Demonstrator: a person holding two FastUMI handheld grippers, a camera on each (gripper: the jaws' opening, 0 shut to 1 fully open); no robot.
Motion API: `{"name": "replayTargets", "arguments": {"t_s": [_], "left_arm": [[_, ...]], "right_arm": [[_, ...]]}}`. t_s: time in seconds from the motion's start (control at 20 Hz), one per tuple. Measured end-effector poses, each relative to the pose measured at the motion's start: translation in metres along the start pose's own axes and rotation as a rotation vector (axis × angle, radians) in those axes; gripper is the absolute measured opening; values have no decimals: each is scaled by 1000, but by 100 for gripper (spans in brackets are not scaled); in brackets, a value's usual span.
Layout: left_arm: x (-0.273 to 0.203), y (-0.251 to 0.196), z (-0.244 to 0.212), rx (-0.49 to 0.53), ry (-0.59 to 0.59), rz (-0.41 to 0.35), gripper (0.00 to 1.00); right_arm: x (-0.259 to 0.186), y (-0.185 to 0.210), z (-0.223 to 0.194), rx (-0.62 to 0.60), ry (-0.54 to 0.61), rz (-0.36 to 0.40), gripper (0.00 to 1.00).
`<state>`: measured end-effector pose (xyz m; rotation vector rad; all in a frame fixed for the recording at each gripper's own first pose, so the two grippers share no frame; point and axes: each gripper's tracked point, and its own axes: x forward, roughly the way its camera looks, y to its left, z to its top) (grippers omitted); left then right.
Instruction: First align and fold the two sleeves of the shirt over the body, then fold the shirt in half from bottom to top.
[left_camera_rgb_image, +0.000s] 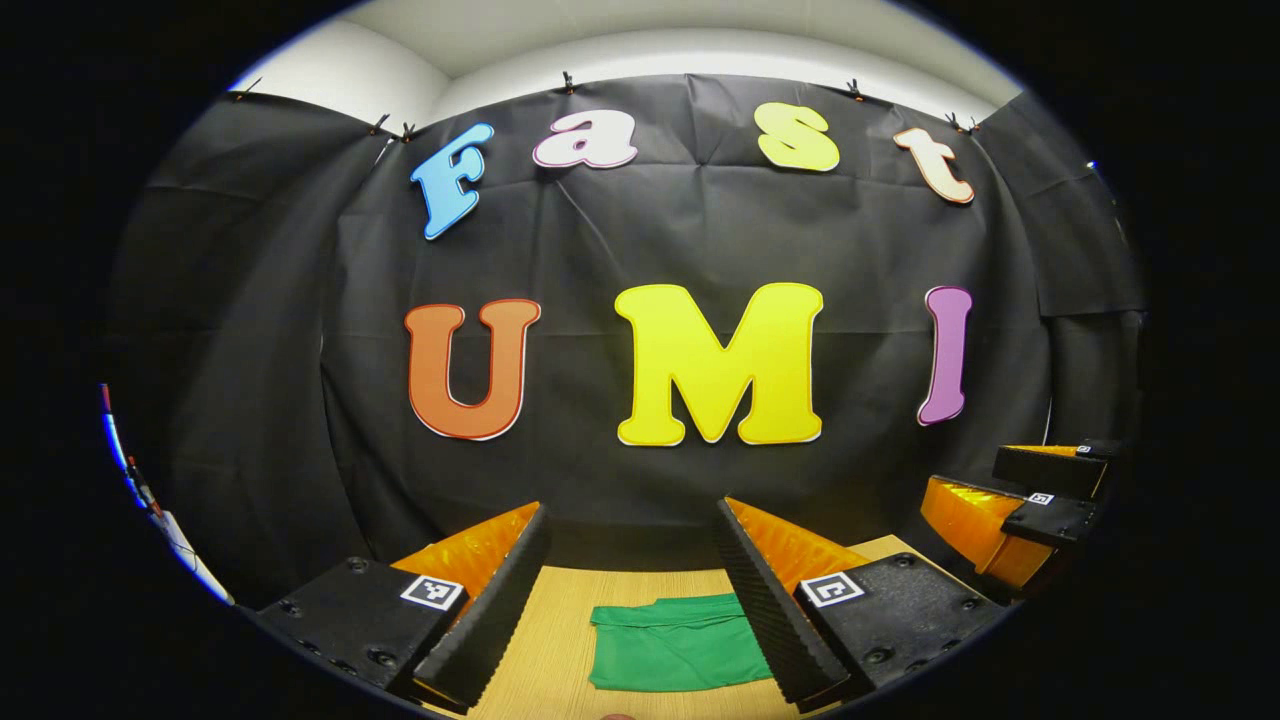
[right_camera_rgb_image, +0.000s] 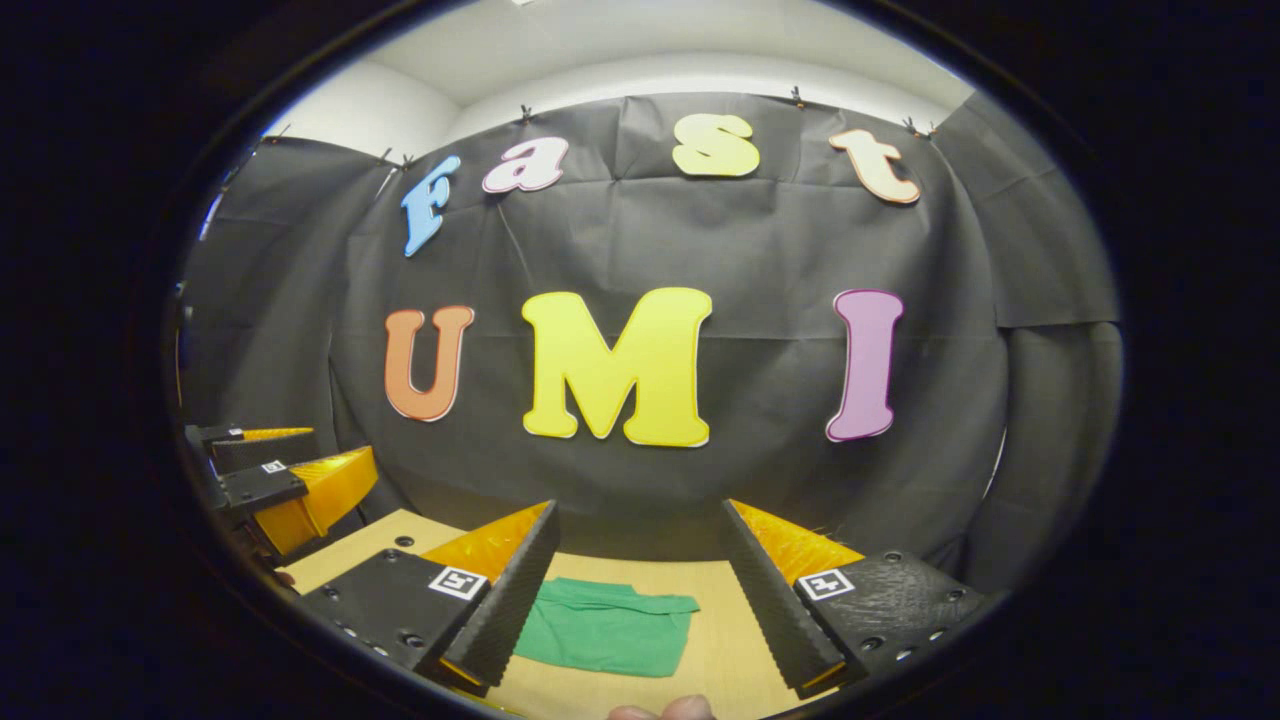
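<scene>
While above the shirt (left_camera_rgb_image: 676, 642), both claws (left claw (left_camera_rgb_image: 632, 590), right claw (right_camera_rgb_image: 640, 590)) wide apart, empty.

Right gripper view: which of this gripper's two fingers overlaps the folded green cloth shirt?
The picture-left finger; the other stands apart from the green cloth shirt.

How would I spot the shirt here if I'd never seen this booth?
Find the wooden table in front of the black wall. The shirt lies flat on it, folded into a compact rectangle, seen between the open fingers of the right gripper. It is the only green thing there.
</scene>
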<state>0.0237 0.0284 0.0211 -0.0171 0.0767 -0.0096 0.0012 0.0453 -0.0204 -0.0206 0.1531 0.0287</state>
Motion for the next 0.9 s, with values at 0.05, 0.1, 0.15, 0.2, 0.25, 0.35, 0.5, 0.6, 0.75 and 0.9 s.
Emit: {"name": "replayTargets", "arguments": {"t_s": [0.05,0.1,0.15,0.2,0.25,0.35,0.5,0.6,0.75,0.9], "left_arm": [[-1,0,1,-2,-2,0,100],[-2,-1,1,-3,-3,0,100],[-4,-2,2,-3,-1,0,100],[-6,-3,3,1,0,1,100],[-7,-4,4,4,0,3,100],[-11,-6,5,4,0,7,100],[-16,-7,8,9,-1,17,100],[-20,-7,8,8,-2,24,100],[-29,-5,10,8,0,37,100],[-35,-3,12,7,-3,54,100]], "right_arm": [[-3,-1,1,-1,-1,0,97],[-4,-3,0,-4,-3,-1,97],[-8,0,-2,-6,-9,-3,97],[-8,1,0,-6,-15,-4,96],[-8,1,1,-8,-20,-3,97],[-12,0,2,-10,-28,2,97],[-22,-2,2,-7,-28,15,97],[-23,0,-2,-3,-22,26,97],[-25,2,-5,6,-13,41,96],[-28,2,-4,11,-10,51,97]]}}
